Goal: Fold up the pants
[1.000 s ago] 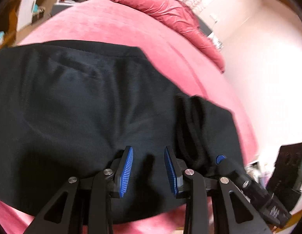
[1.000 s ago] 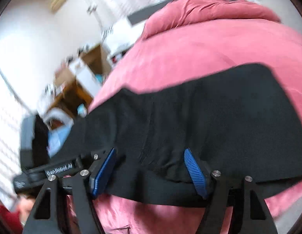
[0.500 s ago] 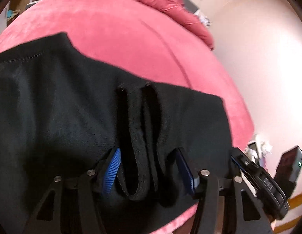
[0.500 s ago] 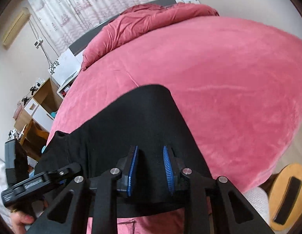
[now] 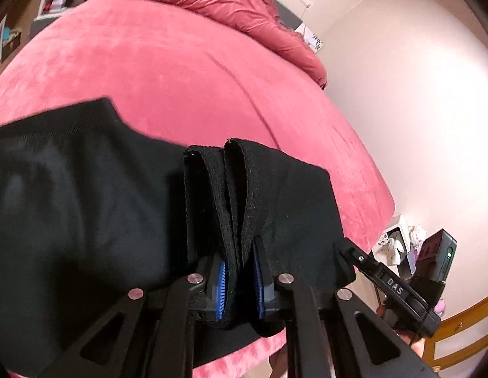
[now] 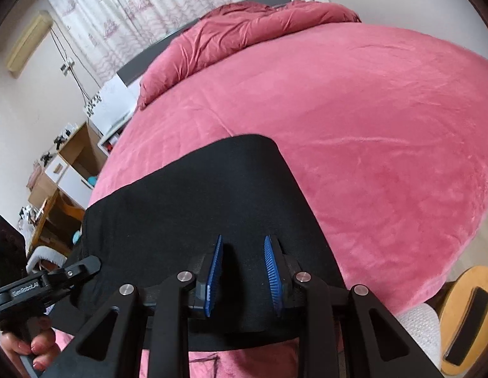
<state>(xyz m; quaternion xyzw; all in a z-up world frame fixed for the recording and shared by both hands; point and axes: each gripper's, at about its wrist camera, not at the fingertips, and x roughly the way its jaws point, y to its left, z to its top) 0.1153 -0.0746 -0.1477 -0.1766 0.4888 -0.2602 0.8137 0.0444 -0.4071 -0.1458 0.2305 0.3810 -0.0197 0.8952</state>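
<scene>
Pink bed (image 6: 354,126) carries black pants (image 6: 196,195); curtains (image 6: 143,3) hang behind.

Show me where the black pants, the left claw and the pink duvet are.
pants (image 6: 193,208), right wrist view, flat middle of the fabric
left claw (image 5: 239,278), left wrist view, between its fingertips
duvet (image 6: 244,34), right wrist view, bunched middle

Both wrist cameras are looking forward along their own fingers, close above the black pants (image 5: 86,208) at the bed's near edge. The left view is facing up the pink bed (image 5: 187,72) toward the pillows (image 5: 218,3) at upper centre; the right view is sharing the same pants (image 6: 193,208), bed (image 6: 370,119) and pillows (image 6: 244,31).
</scene>
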